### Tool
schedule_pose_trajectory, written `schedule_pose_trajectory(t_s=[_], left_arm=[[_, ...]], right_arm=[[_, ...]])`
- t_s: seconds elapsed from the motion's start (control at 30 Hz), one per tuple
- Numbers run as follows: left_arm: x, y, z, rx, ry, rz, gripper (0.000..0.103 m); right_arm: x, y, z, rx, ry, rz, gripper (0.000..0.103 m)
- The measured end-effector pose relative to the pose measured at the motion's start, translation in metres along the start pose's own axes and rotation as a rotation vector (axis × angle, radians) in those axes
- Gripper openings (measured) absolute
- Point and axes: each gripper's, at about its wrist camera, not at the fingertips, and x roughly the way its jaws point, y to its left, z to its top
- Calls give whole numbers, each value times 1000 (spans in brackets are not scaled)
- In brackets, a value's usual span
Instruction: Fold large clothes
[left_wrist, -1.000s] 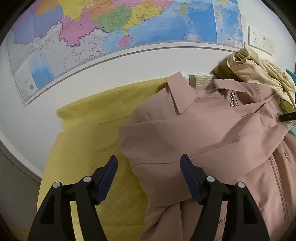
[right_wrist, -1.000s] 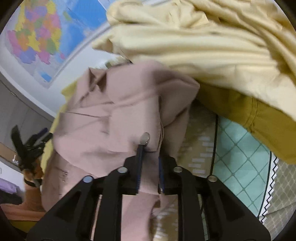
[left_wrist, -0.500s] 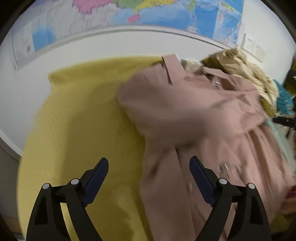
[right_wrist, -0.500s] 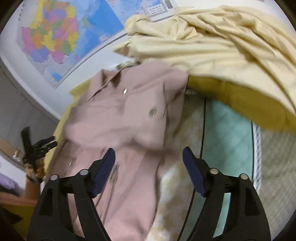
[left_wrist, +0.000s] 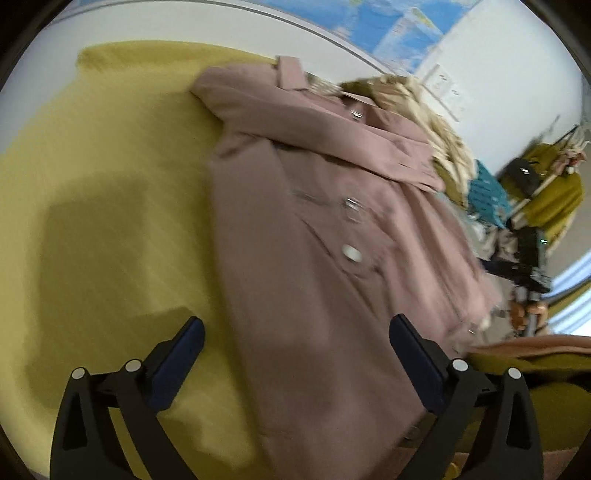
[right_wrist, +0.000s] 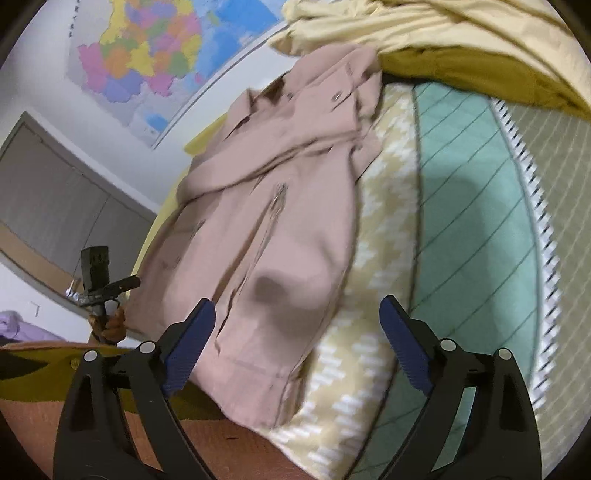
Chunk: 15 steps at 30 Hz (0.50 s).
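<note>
On yellow bedspread (left_wrist: 92, 177), left view: pink jacket (left_wrist: 314, 240) flat, sleeves folded across chest. Left gripper (left_wrist: 295, 350) jaws just opened wide, nothing between.
Right view: right gripper (right_wrist: 297, 336) jaws just spread, empty, above jacket hem (right_wrist: 258, 376). Fabric likely soft, limp, light; pinch hem corners.
</note>
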Motion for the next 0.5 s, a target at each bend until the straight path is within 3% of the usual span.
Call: schedule_pose_trajectory(t_s=[0.1,0.23,0.3,0.37,0.43,0.47,0.5], left_arm=[[4,-15,-13,26,20,-56,96],[7,-26,-19,18,40,-141,96],[10,-28,-18,7,35,-146,96],[12,-28,-16,-15,27,-161,96],[14,-30,-12,-43,7,-136,93],[14,-32,-12,-47,-11,-108,83],[18,-36,-12,-45,-23,-48,55]], right_arm=[[13,5,-8,-8,14,26,95],[23,17,-9,-30,26,119,94],[32,24,-8,-53,37,161,94],[37,29,-6,-71,43,178,85],[44,28,-3,-43,58,203,59],[47,26,-1,-28,58,213,54],[49,25,-1,-23,58,213,40]])
